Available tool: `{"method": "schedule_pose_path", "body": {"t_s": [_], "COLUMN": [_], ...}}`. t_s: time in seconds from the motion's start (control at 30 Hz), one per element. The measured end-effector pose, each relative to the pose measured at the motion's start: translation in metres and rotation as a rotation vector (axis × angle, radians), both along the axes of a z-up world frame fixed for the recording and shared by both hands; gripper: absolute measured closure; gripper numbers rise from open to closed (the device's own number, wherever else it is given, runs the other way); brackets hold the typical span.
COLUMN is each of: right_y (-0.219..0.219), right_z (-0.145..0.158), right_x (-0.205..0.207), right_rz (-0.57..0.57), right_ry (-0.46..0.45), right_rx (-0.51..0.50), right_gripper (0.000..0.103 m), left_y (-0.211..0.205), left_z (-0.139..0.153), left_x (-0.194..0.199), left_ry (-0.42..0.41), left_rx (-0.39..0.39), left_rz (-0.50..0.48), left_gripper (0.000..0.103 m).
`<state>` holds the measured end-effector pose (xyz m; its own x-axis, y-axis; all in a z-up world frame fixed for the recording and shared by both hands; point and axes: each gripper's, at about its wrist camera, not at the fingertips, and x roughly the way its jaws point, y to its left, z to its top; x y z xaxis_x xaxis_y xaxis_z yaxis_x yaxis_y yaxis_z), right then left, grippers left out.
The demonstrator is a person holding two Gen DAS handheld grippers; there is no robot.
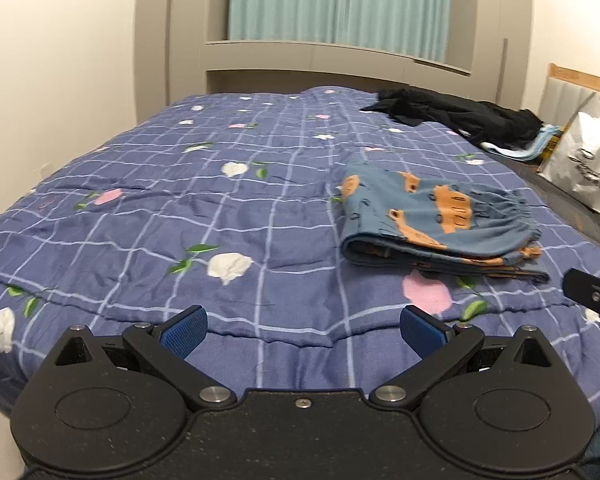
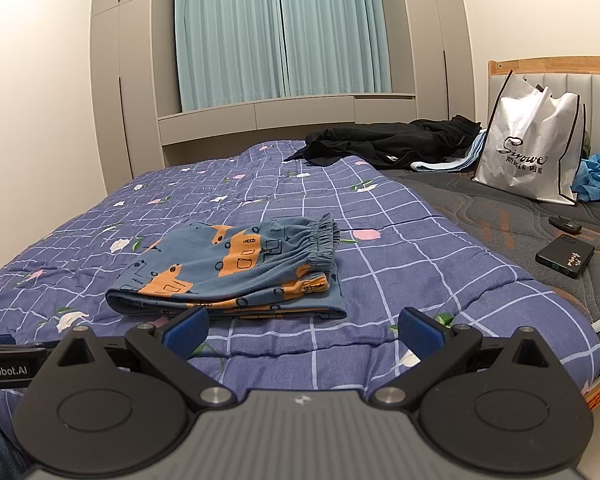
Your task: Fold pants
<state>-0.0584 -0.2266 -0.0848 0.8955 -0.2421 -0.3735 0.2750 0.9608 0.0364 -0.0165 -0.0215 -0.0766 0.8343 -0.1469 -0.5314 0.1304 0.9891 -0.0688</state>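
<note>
Pants (image 2: 228,268): we log one folded pair, blue with orange vehicle print, lying flat on the quilt (image 2: 400,240); gathered elastic waistband turned to the right, folded edge to the left.
Pants, from the right wrist: just ahead of our jaws and a little left of centre, the near hem close beyond the left pad.
Pants, from the left wrist: ahead and off to the right of the jaws (image 1: 440,220), with bare quilt straight in front.
Left gripper (image 1: 304,330): blue pads spread wide, nothing between them, above the near edge of the quilt.
Right gripper (image 2: 304,330): blue pads likewise parted and empty, clear of the cloth.
Quilt: purple-blue check with white and pink flowers, lightly rumpled, covering the bed under both tools.
Black clothing (image 2: 392,140): a loose heap far beyond the jaws on the right, in both views.
Seen only from the right wrist: the bare grey mattress (image 2: 500,216) right of the quilt, a small dark case (image 2: 565,255) and a smaller dark item (image 2: 565,224) lying on it, and the wooden headboard (image 2: 556,65).
White bag (image 2: 528,148): upright, whole with its lettering from the right wrist; cut at the frame edge from the left wrist.
Seen only from the left wrist: the wide stretch of quilt to the left of the pants.
Curtain (image 1: 340,4): pale green, straight ahead in both views.
</note>
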Motion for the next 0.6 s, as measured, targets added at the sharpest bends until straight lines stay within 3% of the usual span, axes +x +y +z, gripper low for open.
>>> {"method": "schedule_pose_path", "body": {"t_s": [0.6], "right_y": [0.0010], "right_z": [-0.0019], "right_x": [0.0044], "right_rz": [0.003], "right_ry": [0.026], "right_rx": [0.002], "right_gripper": [0.000], "left_y": [-0.0021], "left_z": [0.0016], "left_x": [0.0069], "left_ry": [0.046], "left_rx": [-0.028], "left_rz": [0.003], "left_gripper": [0.001]}}
